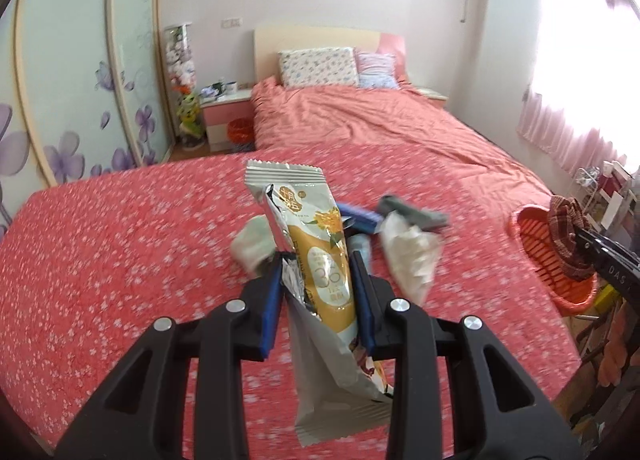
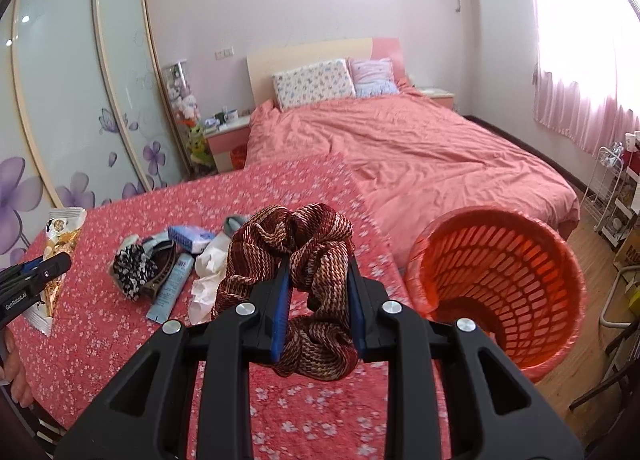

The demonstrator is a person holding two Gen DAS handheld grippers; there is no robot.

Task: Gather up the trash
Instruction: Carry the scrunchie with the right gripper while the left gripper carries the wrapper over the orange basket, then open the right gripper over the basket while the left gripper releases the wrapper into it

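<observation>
My left gripper (image 1: pixel 316 264) is shut on a silver and yellow snack wrapper (image 1: pixel 316 236), held upright above the red floral table (image 1: pixel 120 260). It also shows at the left of the right wrist view (image 2: pixel 60 252). My right gripper (image 2: pixel 318 272) is shut on a maroon striped scrunchie (image 2: pixel 304 244), held above the table's right side, left of the orange mesh bin (image 2: pixel 500 284). The scrunchie (image 1: pixel 568 236) and bin (image 1: pixel 548 252) show at the right of the left wrist view. A crumpled white tissue (image 2: pixel 208 280) lies on the table.
On the table lie a black-and-white scrunchie (image 2: pixel 130 268), a brown hair clip (image 2: pixel 160 272), a light blue tube (image 2: pixel 172 288), a blue tissue pack (image 2: pixel 190 238) and a grey item (image 2: pixel 234 223). A bed (image 2: pixel 420 151) stands behind. A wire rack (image 2: pixel 612 187) is at the right.
</observation>
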